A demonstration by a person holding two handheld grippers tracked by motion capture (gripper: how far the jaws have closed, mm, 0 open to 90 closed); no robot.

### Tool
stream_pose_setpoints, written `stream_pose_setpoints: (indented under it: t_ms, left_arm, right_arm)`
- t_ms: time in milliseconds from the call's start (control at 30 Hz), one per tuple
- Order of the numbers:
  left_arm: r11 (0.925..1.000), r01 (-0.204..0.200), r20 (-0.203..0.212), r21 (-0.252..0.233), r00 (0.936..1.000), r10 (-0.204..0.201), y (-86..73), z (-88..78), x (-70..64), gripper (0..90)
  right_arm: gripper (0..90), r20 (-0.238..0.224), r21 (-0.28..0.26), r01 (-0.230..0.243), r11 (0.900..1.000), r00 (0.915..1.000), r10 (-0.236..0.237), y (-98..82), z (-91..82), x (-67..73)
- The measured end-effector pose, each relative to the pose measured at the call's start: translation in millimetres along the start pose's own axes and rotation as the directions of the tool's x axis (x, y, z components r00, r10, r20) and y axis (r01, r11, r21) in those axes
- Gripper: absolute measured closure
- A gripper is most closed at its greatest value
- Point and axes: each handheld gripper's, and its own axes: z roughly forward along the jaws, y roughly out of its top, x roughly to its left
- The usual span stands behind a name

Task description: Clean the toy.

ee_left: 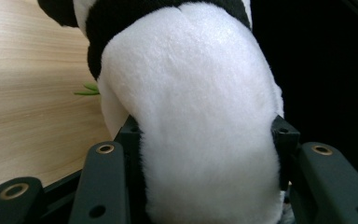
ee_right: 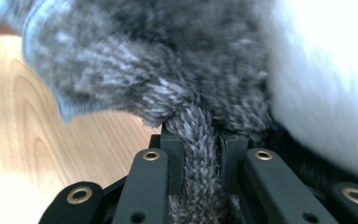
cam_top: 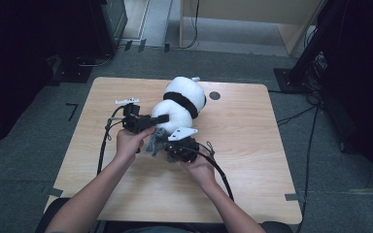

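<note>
Panda plush (cam_top: 184, 99) lies near the desk's (cam_top: 252, 145) middle in the high view, a grey knit cloth (cam_top: 154, 141) at its near end. Left gripper view: left gripper (ee_left: 205, 135) squeezes the white body; a green leaf (ee_left: 87, 89) lies beside. Right gripper view: right gripper (ee_right: 198, 140) pinches the cloth.

A: What's on the table (cam_top: 252, 145)?
B: Plush panda (cam_top: 184, 99), lying near the far edge, abt mid-width. Small dark round spot (cam_top: 215, 95) on the wood just right of it.
A: Grippers?
B: Left gripper (cam_top: 161, 118) is at the panda's white near end, jaws on it. Right gripper (cam_top: 167, 148) sits just nearer the person, at a grey knit piece (cam_top: 154, 141) w/ both hands close together.
A: Cables?
B: Black ones trail back twd the near edge.
</note>
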Motion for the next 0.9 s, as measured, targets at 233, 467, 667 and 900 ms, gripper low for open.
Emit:
stream_pose_setpoints:
  t_ms: [233, 467, 667, 900]
  left_arm:
    - [0.9999, 0.013, 0.004, 0.008, 0.9999, -0.013, -0.5, 0.3, 4.3, 48.8]
    - [0.9987, 0.049, 0.026, 0.011, 0.9984, -0.05, -1.5, 0.3, 10.8, 49.2]
    - [0.9989, 0.043, 0.021, 0.018, 0.9988, -0.043, -2.8, 0.2, 11.4, 49.0]
    - [0.9994, 0.024, -0.002, 0.024, 0.9997, -0.024, -3.4, -0.3, 11.2, 49.1]
  right_arm:
    - [77.9, 0.017, 0.052, -0.044, 0.998, 0.9989, 0.043, -10.2, 0.4, -21.0]
    - [77.7, 0.06, 0.087, -0.102, 0.991, 0.9935, 0.097, -17.0, -7.3, -44.1]
    - [77.8, 0.116, 0.096, -0.178, 0.979, 0.9792, 0.167, -23.2, -19.1, -66.2]
    - [77.8, 0.219, 0.055, -0.242, 0.969, 0.9494, 0.225, -25.8, -45.9, -90.4]
